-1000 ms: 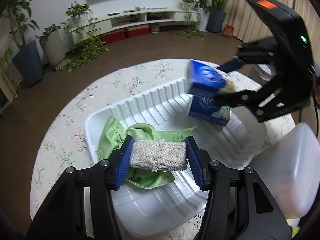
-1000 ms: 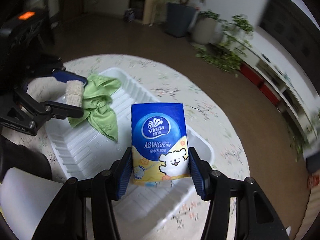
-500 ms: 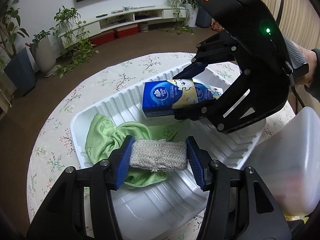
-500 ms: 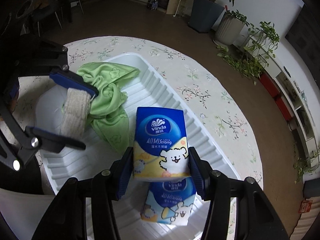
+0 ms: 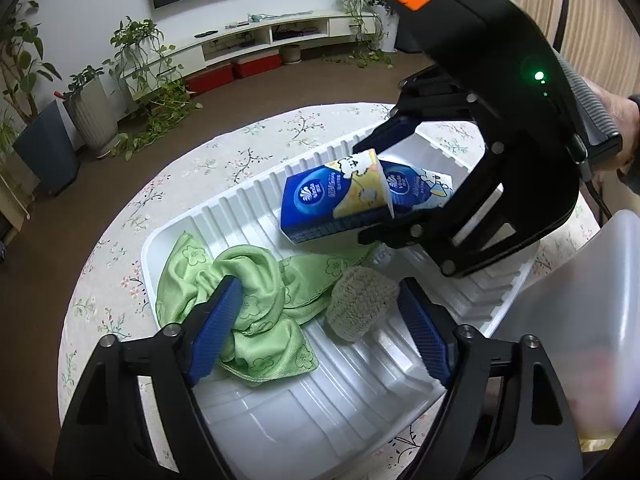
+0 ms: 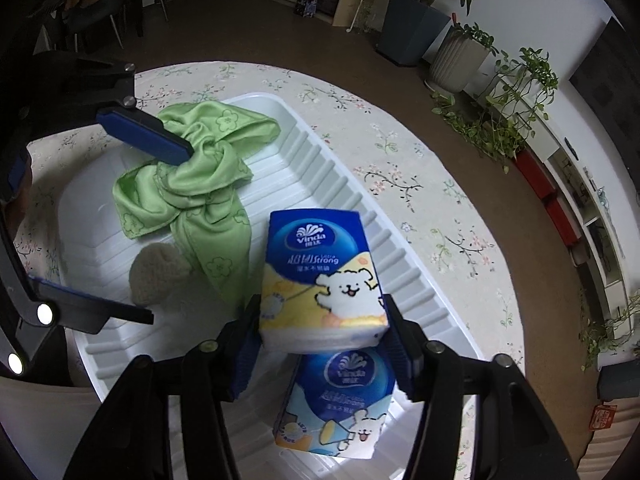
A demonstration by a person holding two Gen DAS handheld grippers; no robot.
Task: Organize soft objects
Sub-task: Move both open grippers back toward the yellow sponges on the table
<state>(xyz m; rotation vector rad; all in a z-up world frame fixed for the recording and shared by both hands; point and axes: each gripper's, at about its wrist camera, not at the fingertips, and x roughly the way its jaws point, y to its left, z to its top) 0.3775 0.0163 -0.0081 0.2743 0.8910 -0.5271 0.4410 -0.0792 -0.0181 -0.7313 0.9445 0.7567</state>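
Left hand-held gripper (image 5: 320, 324): your jaws have just been opening and now stand wide apart. The woven pad lies between them, free of the left blue pad; whether it touches the right one you cannot tell.
Woven pad (image 5: 362, 302): a beige, coarse-knit piece, tilted on the ribbed floor of the tray, its edge against the green cloth.
Green cloth (image 5: 256, 304): crumpled in the tray's corner; your left gripper's left finger rests on its folds.
Right hand-held gripper (image 6: 320, 344): your jaws have just been opening. The upper tissue pack sits between the blue pads; whether they press on it cannot be told.
Upper tissue pack (image 6: 320, 276): blue and yellow, with a white dog print, tilted, resting on the lower tissue pack.
Lower tissue pack (image 6: 340, 404): same print, lying in the tray by the ribbed long wall.
Tray (image 5: 248, 208): white ribbed plastic, standing on the worktop.
Worktop (image 6: 400, 152): round, covered with a floral cloth.
Translucent container (image 5: 592, 320): beside the tray on your right; contents blurred.
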